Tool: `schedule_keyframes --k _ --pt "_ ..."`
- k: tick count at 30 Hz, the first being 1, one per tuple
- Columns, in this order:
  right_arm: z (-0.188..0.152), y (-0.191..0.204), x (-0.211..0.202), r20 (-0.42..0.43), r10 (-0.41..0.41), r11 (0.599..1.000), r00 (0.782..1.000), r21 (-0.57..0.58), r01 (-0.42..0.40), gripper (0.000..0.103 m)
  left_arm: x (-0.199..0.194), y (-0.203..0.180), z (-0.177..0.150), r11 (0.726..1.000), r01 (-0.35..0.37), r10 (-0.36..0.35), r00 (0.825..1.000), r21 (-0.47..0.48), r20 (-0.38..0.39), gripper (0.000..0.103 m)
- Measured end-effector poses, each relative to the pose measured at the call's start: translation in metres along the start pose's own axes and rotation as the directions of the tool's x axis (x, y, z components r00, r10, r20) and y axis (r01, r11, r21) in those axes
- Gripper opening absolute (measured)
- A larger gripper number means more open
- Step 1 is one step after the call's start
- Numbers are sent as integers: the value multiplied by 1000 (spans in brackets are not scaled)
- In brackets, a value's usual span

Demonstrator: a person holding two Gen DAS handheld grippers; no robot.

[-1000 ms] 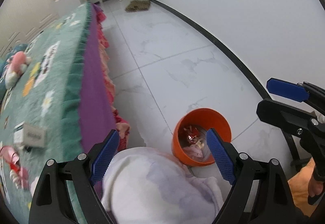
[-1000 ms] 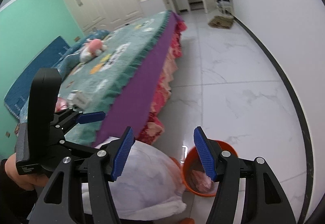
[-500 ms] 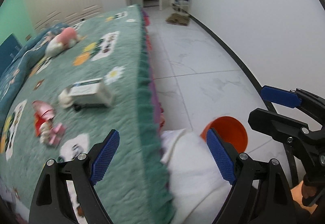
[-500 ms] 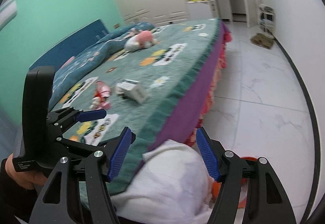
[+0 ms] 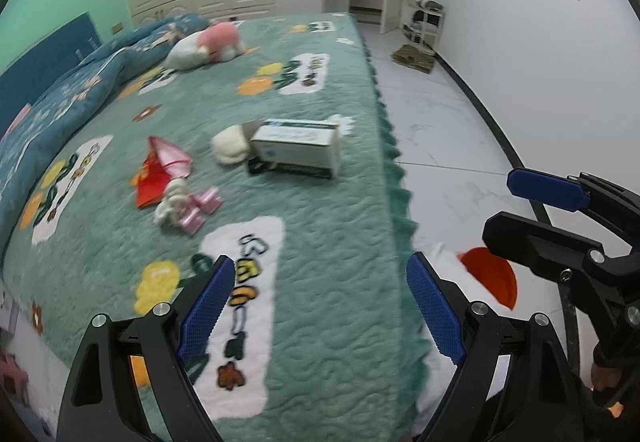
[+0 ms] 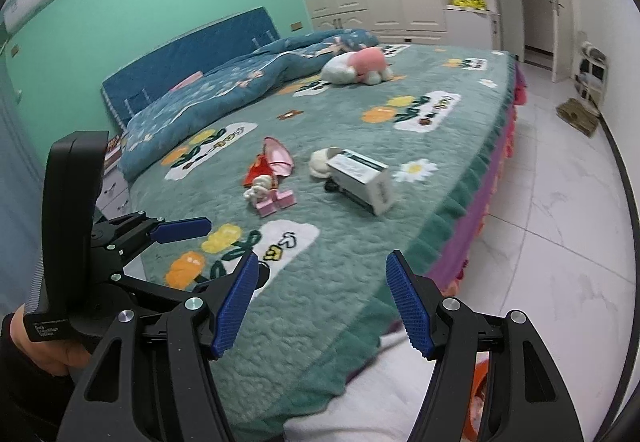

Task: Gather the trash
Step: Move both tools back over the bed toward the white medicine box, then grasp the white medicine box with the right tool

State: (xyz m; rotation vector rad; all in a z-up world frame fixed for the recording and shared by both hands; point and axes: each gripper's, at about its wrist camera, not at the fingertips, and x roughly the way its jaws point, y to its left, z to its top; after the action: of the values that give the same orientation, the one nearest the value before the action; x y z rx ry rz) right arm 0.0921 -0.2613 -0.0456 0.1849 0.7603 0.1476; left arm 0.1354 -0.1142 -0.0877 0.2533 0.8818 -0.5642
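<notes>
Trash lies on the green bed cover: a white carton box (image 5: 298, 147) (image 6: 360, 179), a crumpled white wad (image 5: 232, 145) (image 6: 320, 163) beside it, a red and pink wrapper (image 5: 160, 169) (image 6: 270, 161), and small pink and white scraps (image 5: 186, 207) (image 6: 270, 197). An orange bin (image 5: 492, 276) (image 6: 478, 394) stands on the floor by the bed's near corner, partly hidden. My left gripper (image 5: 320, 308) is open and empty above the cover. My right gripper (image 6: 324, 306) is open and empty; it also shows in the left wrist view (image 5: 540, 209).
A pink and white plush toy (image 6: 356, 67) and a rumpled blue quilt (image 6: 240, 85) lie farther up the bed. White cloth (image 6: 392, 394) bulges at the bed's near corner. White tiled floor (image 6: 560, 201) runs along the right, with a mat (image 6: 578, 113) and a door beyond.
Both views have swung up from the bin and floor to the bed top. The trash on the cover is now nearer the middle. Both grippers stay open.
</notes>
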Motion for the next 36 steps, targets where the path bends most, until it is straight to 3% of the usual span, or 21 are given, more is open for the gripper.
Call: schedule_keyframes --k 11,28,36 --pt "32 13 54 -67 27 995 997 -97 -34 66 20 39 6 997 -19 17 999 -79 -32 87" --pt "83 -36 167 -209 -20 954 978 -296 -44 66 89 55 47 993 -33 20 993 -113 -114 87" --pt "88 -53 213 -250 -30 951 968 -305 -49 66 112 65 51 992 -40 22 988 -123 -150 87"
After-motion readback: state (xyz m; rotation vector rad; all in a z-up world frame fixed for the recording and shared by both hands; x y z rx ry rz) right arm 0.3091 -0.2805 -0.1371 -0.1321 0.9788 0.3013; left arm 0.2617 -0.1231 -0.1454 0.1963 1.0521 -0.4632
